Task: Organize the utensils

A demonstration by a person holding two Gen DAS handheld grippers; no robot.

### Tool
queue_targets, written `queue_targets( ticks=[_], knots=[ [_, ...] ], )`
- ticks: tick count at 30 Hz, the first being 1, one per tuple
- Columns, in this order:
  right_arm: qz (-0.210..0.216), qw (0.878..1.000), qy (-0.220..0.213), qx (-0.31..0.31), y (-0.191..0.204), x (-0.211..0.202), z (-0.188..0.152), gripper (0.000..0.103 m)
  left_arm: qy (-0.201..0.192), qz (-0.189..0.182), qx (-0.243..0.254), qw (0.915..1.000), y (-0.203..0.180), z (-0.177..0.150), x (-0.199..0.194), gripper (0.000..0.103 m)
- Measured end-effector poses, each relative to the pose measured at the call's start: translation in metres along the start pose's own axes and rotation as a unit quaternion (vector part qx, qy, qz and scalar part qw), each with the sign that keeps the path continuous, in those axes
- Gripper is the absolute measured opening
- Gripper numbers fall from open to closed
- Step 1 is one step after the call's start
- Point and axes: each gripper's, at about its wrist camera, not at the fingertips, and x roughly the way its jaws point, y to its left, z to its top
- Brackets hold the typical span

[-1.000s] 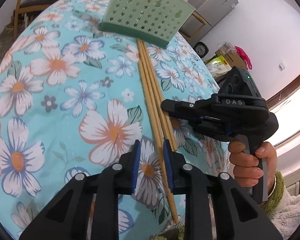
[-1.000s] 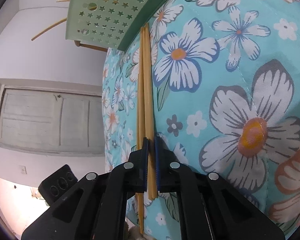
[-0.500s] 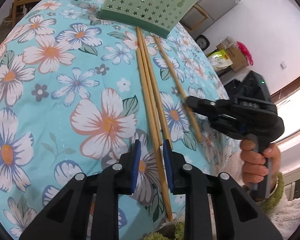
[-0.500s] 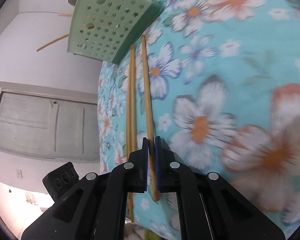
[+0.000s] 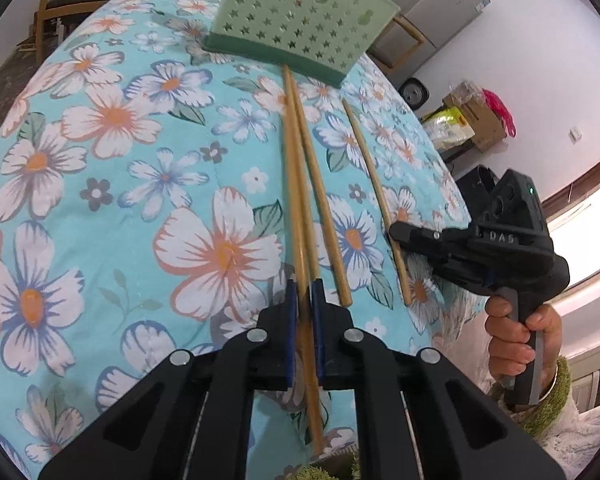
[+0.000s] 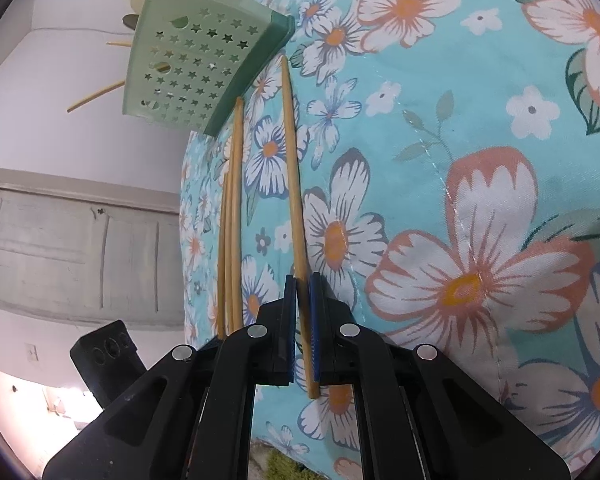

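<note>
The left gripper (image 5: pixel 304 284) stands over the near end of two wooden chopsticks (image 5: pixel 296 184) lying together on the flowered tablecloth (image 5: pixel 100 184); they run straight ahead from its tips to the foot of a green star-punched basket (image 5: pixel 300 20). A third chopstick (image 5: pixel 324 208) lies loose just to the right of the pair, its near end beside the right pad. The left jaws are drawn in narrow, the blue pads (image 5: pixel 291 300) pressing both sides of the pair — at least one stick runs between them and out below.

Further right, the right gripper (image 5: pixel 396 234) holds a single thinner chopstick (image 5: pixel 374 176), set well apart from the other three. In its own view the right gripper (image 6: pixel 303 280) is closed narrow on that single chopstick (image 6: pixel 292 152), which passes between the pads (image 6: pixel 315 304) and protrudes behind them; ahead, its tip points toward the basket (image 6: pixel 192 64).

A hand (image 5: pixel 516 332) grips the right tool's handle. The pair's near ends are hidden behind the left tool's body — whether both sticks are clamped cannot be told.
</note>
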Motion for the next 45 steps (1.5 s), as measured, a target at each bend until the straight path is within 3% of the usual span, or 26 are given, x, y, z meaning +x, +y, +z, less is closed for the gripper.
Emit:
queue_targets(
  ticks=[11,18,22,25,27,34,39,41,45],
  knots=[
    [-0.040,0.997,0.041,-0.057,0.016,-0.007,-0.037,0.004,-0.052,-0.008,-0.053,0.9972,0.019,0.002,-0.031,0.005],
    [-0.081,0.990,0.051,-0.099,0.025,-0.011,-0.054,0.006,-0.086,0.023,-0.107,0.9903,0.041,0.000,-0.036,0.005],
    [-0.091,0.988,0.053,-0.114,0.036,-0.007,-0.053,0.014,-0.062,0.018,-0.131,0.9893,0.050,-0.004,-0.025,0.005],
    [-0.092,0.987,0.044,-0.120,0.045,-0.004,-0.047,0.026,-0.037,-0.004,-0.147,0.9884,0.055,-0.008,-0.017,0.006],
    [-0.097,0.987,0.038,-0.124,0.047,-0.006,-0.044,0.028,-0.026,-0.017,-0.151,0.9881,0.053,-0.010,-0.015,0.007],
    [-0.091,0.989,0.027,-0.116,0.047,-0.006,-0.032,0.030,0.008,-0.093,-0.174,0.9803,0.051,-0.008,-0.009,0.025],
    [-0.086,0.990,0.020,-0.110,0.043,-0.008,-0.025,0.032,-0.013,-0.049,-0.128,0.9905,0.041,0.009,-0.019,0.030],
    [-0.084,0.990,0.018,-0.108,0.042,-0.006,-0.024,0.032,-0.015,-0.014,-0.089,0.9958,0.033,0.020,-0.019,0.030],
    [-0.081,0.991,0.015,-0.109,0.041,-0.006,-0.023,0.032,-0.018,0.048,-0.028,0.9983,0.022,0.038,-0.011,0.030]
  ],
)
